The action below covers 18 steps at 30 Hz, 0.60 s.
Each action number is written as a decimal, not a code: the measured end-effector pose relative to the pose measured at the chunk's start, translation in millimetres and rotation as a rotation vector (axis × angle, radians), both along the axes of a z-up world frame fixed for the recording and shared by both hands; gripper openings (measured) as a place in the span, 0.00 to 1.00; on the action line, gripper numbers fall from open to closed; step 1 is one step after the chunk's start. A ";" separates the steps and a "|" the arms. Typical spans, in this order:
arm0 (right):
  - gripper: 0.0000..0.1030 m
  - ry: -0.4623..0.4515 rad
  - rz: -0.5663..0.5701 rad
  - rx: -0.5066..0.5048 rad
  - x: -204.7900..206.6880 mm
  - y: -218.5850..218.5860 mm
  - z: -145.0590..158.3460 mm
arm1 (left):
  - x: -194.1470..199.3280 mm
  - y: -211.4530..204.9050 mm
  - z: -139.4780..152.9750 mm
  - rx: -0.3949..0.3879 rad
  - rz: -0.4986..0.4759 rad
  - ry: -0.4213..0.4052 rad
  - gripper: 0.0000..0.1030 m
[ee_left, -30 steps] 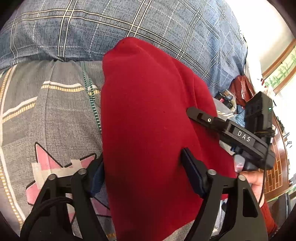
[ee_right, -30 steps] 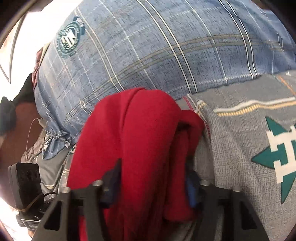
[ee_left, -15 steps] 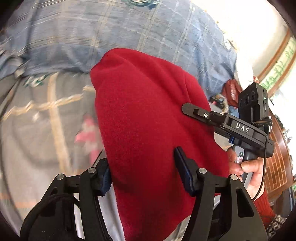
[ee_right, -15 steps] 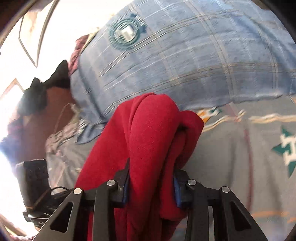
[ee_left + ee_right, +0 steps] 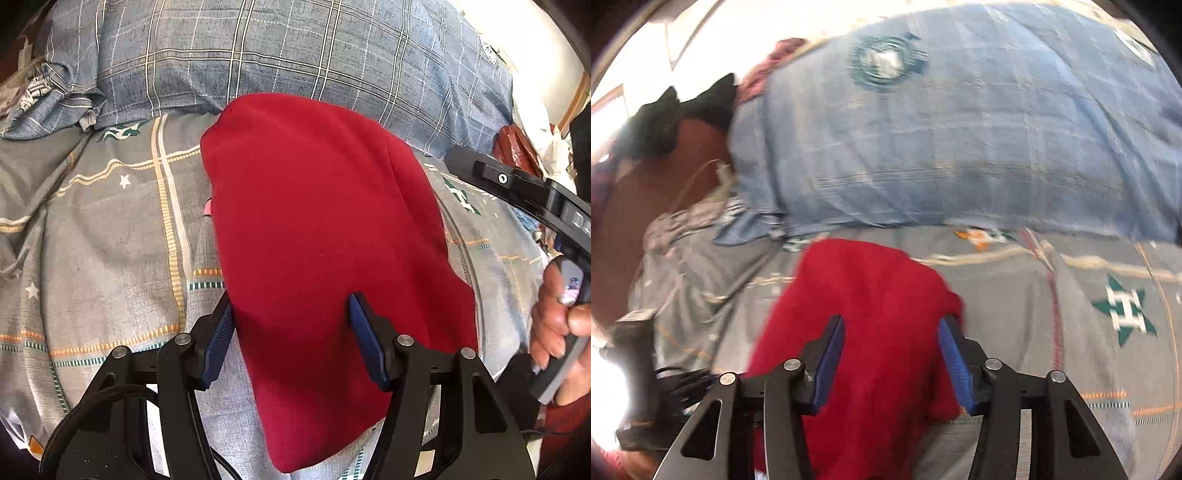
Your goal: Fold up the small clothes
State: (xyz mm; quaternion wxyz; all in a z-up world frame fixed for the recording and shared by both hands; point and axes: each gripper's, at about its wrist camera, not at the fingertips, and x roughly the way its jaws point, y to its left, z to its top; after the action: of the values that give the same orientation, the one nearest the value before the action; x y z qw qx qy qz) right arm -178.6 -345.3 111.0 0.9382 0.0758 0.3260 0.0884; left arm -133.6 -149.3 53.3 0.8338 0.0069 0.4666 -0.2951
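A folded red garment [image 5: 317,221] rests on the grey patterned bedsheet [image 5: 110,240], just in front of a blue plaid pillow. My left gripper [image 5: 291,321] is closed on its near end: the left pad sits at the cloth's edge and the right pad presses into the top. More red cloth spreads out past the right finger. In the blurred right wrist view the garment [image 5: 871,295] lies between the blue pads of my right gripper [image 5: 892,354]. Its jaws are opening and no longer squeeze the cloth. The right gripper's finger [image 5: 517,184] and the hand [image 5: 557,317] holding it show at the right.
The blue plaid pillow [image 5: 960,147] runs along the back of the bed. A brown headboard or cabinet [image 5: 646,203] with dark things on it stands at the left. A red bag [image 5: 513,147] and clutter lie beyond the bed's right side.
Both grippers carried the red garment across the bed toward the pillow. The right jaws squeezed the bundle, then widened, and the cloth now lies lower and flatter on the sheet.
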 end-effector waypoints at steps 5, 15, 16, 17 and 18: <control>0.42 0.039 0.045 -0.074 20.5 25.0 -20.9 | -4.8 -1.9 10.9 0.057 0.012 -0.060 0.61; 0.41 0.120 0.011 -0.160 43.0 29.4 -44.1 | -2.3 3.2 26.6 0.098 0.072 -0.139 0.61; 0.41 0.112 0.012 -0.153 35.5 29.9 -40.3 | -0.9 4.0 27.1 0.097 0.080 -0.142 0.61; 0.41 0.102 0.013 -0.142 25.4 29.4 -36.6 | -1.0 5.0 27.8 0.096 0.087 -0.144 0.61; 0.41 0.091 0.016 -0.134 13.9 29.3 -33.5 | -1.5 5.4 28.5 0.096 0.090 -0.146 0.61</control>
State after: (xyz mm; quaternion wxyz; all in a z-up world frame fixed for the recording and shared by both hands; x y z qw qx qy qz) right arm -164.7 -316.1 77.5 0.9246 0.0140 0.3741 0.0705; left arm -135.1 -143.9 81.8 0.8767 0.0471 0.4179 -0.2333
